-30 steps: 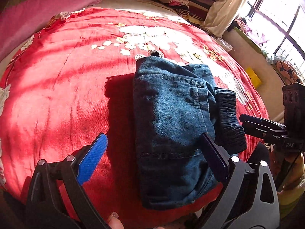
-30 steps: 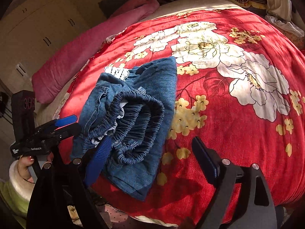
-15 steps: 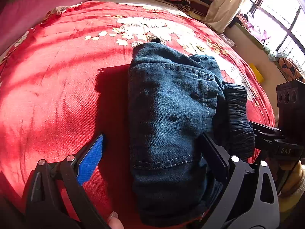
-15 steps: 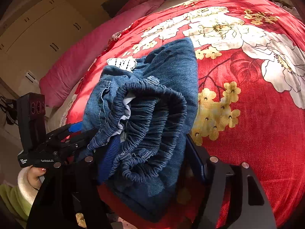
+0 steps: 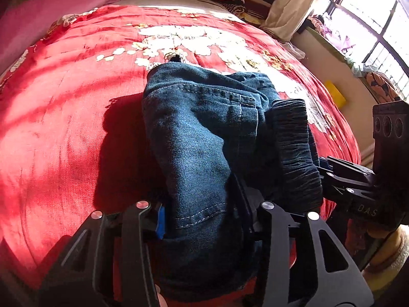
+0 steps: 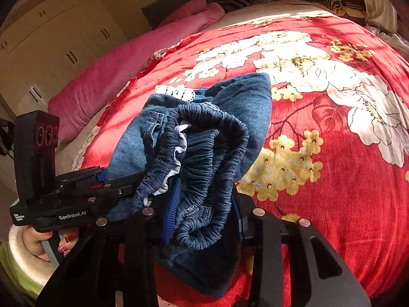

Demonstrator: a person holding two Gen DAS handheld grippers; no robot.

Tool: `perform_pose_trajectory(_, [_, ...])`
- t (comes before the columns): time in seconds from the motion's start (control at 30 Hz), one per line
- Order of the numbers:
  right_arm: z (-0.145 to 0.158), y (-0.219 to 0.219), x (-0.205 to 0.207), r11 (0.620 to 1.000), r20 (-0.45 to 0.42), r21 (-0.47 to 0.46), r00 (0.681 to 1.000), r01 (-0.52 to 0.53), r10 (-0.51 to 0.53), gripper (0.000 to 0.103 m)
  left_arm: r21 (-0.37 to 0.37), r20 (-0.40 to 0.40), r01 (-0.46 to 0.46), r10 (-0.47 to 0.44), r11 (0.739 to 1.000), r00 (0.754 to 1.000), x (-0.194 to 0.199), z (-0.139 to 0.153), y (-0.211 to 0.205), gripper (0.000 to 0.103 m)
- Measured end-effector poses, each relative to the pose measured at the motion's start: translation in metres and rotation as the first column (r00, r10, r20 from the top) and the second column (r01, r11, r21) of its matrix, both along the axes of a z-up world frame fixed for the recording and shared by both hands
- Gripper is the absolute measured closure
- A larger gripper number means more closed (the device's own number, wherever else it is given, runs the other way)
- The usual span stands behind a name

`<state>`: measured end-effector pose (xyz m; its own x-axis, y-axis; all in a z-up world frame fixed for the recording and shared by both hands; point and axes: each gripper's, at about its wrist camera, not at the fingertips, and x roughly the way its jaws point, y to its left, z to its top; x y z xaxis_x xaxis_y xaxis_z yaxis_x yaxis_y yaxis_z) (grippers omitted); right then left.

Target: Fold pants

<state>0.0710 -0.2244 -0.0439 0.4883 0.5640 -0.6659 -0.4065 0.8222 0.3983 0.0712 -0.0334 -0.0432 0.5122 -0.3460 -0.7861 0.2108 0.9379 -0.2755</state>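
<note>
left wrist view: my left gripper [image 5: 202,217] had fingers clamped on near edge of folded pants [image 5: 194,138], bundle lying on red floral bedspread [image 5: 64,128]. "das" read on right gripper [image 5: 340,176].

right wrist view: right gripper [image 6: 204,212] fingers clamped on elastic waistband [image 6: 204,153]. judged best: move both grips level together, keep layers stacked. "genrobot.ai" read on left gripper.

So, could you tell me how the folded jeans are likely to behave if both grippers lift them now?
The jeans would probably sag between the left gripper and right gripper, being soft denim. The loose elastic waistband may slip open. Thick layers suggest moderate weight.
</note>
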Motion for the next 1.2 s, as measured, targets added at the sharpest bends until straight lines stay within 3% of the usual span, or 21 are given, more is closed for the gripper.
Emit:
perform_pose_trajectory(0.33, [0.052,0.006,-0.001,0.999,0.155,-0.041,0.987,-0.021,0.027,0.073,-0.021,0.075,-0.003,0.004,1.0,0.997,0.003,0.041,-0.003,0.078])
perform_pose_trajectory(0.67, [0.091,0.008,0.032,0.999,0.248,-0.038,0.968,-0.018,0.027,0.073,-0.017,0.172,-0.019,0.021,1.0,0.985,0.037,0.085,0.0,0.078])
perform_pose_trajectory(0.9, [0.089,0.008,0.065,0.999,0.245,-0.04,0.969,-0.003,0.013,0.073,0.004,0.193,-0.04,0.039,0.999,0.98,0.068,0.091,-0.003,0.078])
perform_pose_trajectory(1.2, [0.062,0.008,0.098,0.998,0.172,-0.064,0.985,0.005,0.006,0.073,0.015,0.145,-0.059,0.056,0.998,0.988,0.097,0.061,-0.007,0.078])
